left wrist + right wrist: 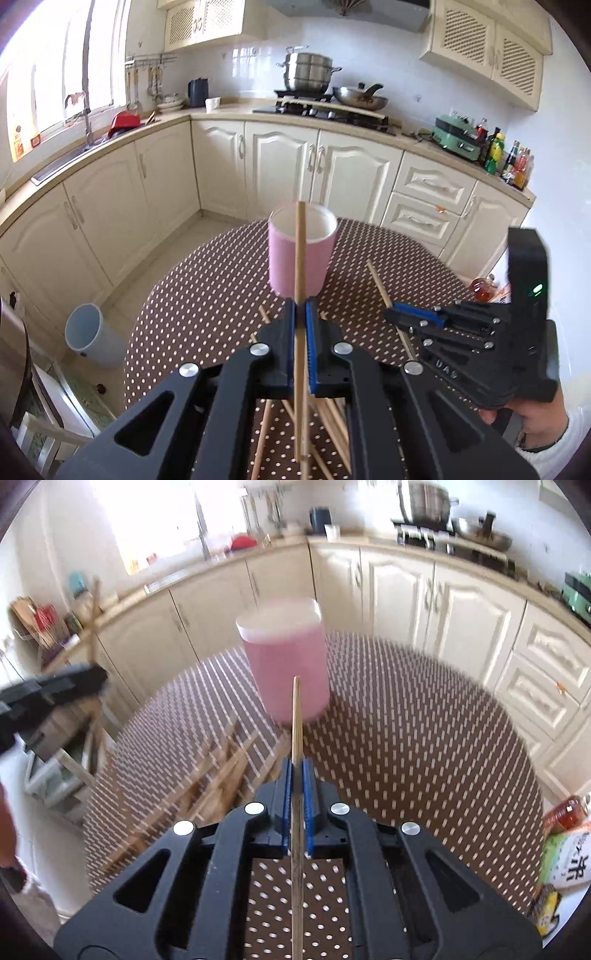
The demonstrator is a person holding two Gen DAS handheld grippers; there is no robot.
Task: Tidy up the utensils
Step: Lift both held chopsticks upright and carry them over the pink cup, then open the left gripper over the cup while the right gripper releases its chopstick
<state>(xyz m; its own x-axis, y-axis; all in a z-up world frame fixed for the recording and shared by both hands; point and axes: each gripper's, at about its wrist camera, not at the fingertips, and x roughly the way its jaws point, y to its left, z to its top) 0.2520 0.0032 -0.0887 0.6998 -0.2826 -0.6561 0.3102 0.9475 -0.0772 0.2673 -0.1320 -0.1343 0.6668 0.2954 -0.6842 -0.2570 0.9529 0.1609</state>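
Observation:
A pink cup (301, 258) stands open-topped on the dotted brown table (207, 280), just beyond my left gripper (300, 306). That gripper is shut on one wooden chopstick (300, 236), which rises in front of the cup. Loose chopsticks (332, 417) lie in a pile under it. To the right, my right gripper (391, 315) is shut on another chopstick (378, 282). In the blurred right wrist view, the right gripper (296, 766) pinches its chopstick (296, 716), pointing at the pink cup (288, 664). The chopstick pile (218, 775) and the left gripper (74, 681) are to its left.
A grey bin (88, 339) stands on the floor left of the table. An amber bottle (565, 812) and printed packets (569, 860) sit at the table's right edge. Cream cabinets (280, 166) run behind the table, and a person's hand (532, 421) holds the right gripper.

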